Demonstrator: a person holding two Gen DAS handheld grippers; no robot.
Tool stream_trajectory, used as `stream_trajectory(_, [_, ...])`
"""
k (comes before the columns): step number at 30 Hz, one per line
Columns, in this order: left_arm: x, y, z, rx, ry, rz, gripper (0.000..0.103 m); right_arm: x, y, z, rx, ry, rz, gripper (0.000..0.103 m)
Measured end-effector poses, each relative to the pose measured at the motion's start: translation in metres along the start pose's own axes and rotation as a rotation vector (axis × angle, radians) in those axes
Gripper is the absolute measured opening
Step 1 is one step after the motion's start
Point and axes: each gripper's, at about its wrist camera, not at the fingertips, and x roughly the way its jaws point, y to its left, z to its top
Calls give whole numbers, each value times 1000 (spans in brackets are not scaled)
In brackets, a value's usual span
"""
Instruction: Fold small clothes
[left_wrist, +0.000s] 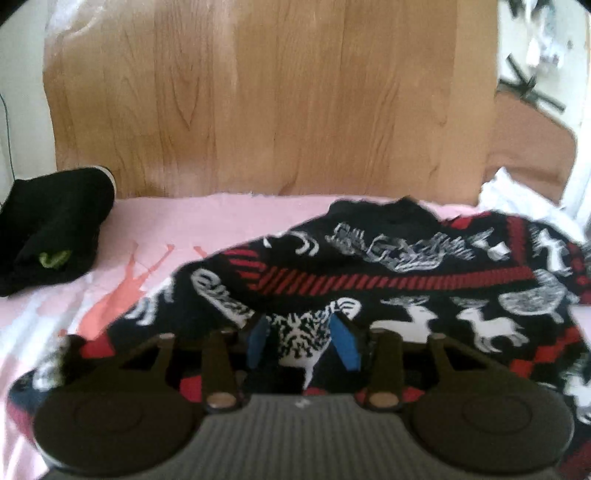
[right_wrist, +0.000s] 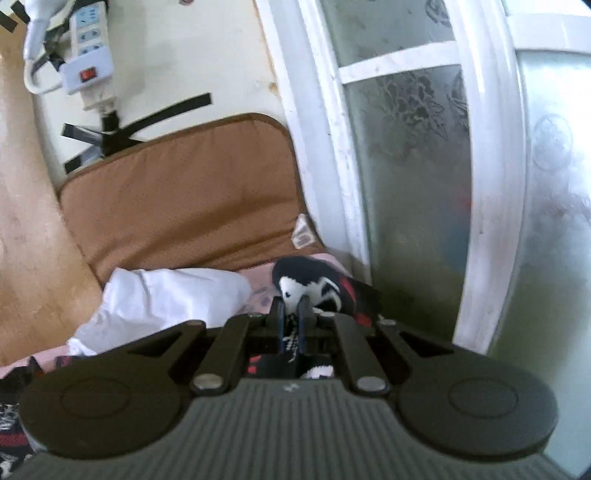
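A black knitted sweater (left_wrist: 388, 273) with red stripes and white animal figures lies spread over the pink sheet (left_wrist: 166, 221). My left gripper (left_wrist: 301, 341) hovers low over its near part. Its blue pads (left_wrist: 345, 343) stand apart, with a bump of the patterned knit between them and no visible pressure on it. In the right wrist view my right gripper (right_wrist: 291, 314) is shut on a bunched piece of the sweater (right_wrist: 310, 284), which sticks out past the fingertips near the window side.
A folded black garment (left_wrist: 55, 229) with a green mark rests at the left on the sheet. A crumpled white cloth (right_wrist: 166, 295) lies by a brown cushion (right_wrist: 177, 195). Behind stand a wooden headboard (left_wrist: 277, 92) and a white window frame (right_wrist: 480, 147). A power strip (right_wrist: 88, 48) hangs on the wall.
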Motion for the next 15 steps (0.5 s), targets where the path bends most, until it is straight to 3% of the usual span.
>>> stream_trajectory(4, [-52, 36, -1, -61, -112, 5, 56, -22, 39, 13, -65, -55, 87, 10])
stream_trajectory(11, [-105, 112, -21, -235, -176, 150, 57, -65, 167, -2, -310, -119, 393, 11])
stream_trajectory(13, [-106, 122, -26, -267, -178, 152, 57, -67, 215, -28, -358, -65, 554, 16])
stream_trajectory(15, [-105, 126, -30, -283, -169, 142, 57, -63, 253, -62, -444, 74, 738, 31])
